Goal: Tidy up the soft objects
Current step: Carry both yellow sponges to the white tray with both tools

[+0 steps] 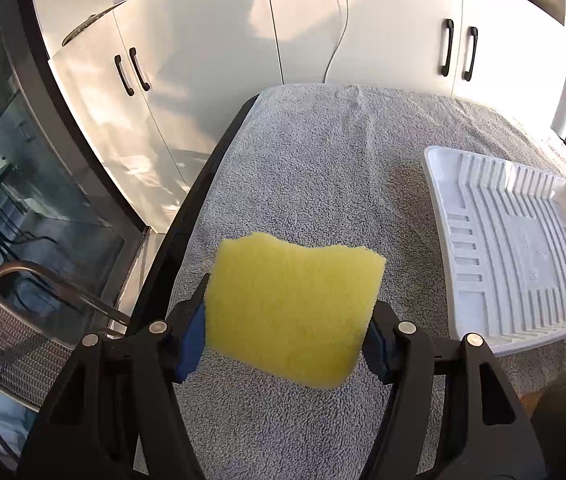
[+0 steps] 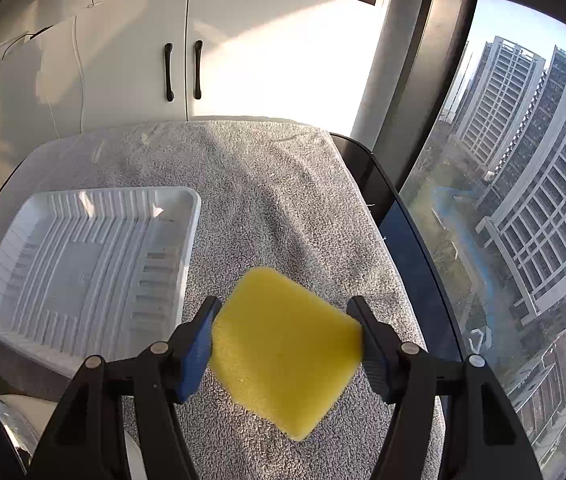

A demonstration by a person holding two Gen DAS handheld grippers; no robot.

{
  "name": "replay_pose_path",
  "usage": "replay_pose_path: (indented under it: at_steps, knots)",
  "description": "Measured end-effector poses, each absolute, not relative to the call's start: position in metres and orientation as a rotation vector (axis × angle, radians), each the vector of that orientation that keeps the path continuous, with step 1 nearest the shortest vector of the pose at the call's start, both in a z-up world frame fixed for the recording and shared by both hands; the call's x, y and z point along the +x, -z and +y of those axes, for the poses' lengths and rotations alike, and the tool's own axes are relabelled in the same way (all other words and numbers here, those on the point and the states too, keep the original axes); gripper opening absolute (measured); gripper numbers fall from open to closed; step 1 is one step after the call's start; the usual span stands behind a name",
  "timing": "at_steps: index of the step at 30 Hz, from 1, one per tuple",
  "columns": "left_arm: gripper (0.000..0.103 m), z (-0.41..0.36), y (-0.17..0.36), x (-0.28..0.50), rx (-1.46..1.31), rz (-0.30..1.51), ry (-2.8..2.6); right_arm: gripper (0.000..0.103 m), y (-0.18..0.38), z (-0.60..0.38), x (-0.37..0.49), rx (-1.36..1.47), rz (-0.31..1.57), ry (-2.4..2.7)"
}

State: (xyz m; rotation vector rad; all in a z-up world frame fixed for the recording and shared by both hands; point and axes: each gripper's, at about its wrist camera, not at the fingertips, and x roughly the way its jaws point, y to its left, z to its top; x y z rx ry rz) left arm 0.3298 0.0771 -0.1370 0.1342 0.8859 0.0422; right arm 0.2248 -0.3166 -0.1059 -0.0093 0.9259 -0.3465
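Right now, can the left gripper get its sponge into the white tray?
Probably yes. The left gripper is shut on its sponge, the tray lies empty just to its right on the towel, and nothing stands between them.

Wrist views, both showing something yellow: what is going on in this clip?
A person is working with two handheld grippers, each clamped on a yellow sponge. The left gripper holds one sponge above the grey towel, square to its fingers. The right gripper holds another sponge turned cornerwise. The white ribbed tray lies on the towel between them, with nothing in it yet.
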Motion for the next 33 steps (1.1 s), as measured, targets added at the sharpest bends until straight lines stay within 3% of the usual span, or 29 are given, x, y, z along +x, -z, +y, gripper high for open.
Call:
replay_pose_path:
  at_steps: [17,33]
  knots:
    - [0.062,-0.020,0.131,0.396,0.189,0.911,0.197,0.067,0.113,-0.280,0.322,-0.010,1.008,0.118]
    - [0.064,-0.084,0.170,0.404,0.368,1.027,0.417,0.067,0.166,-0.249,0.362,0.082,1.212,-0.090]
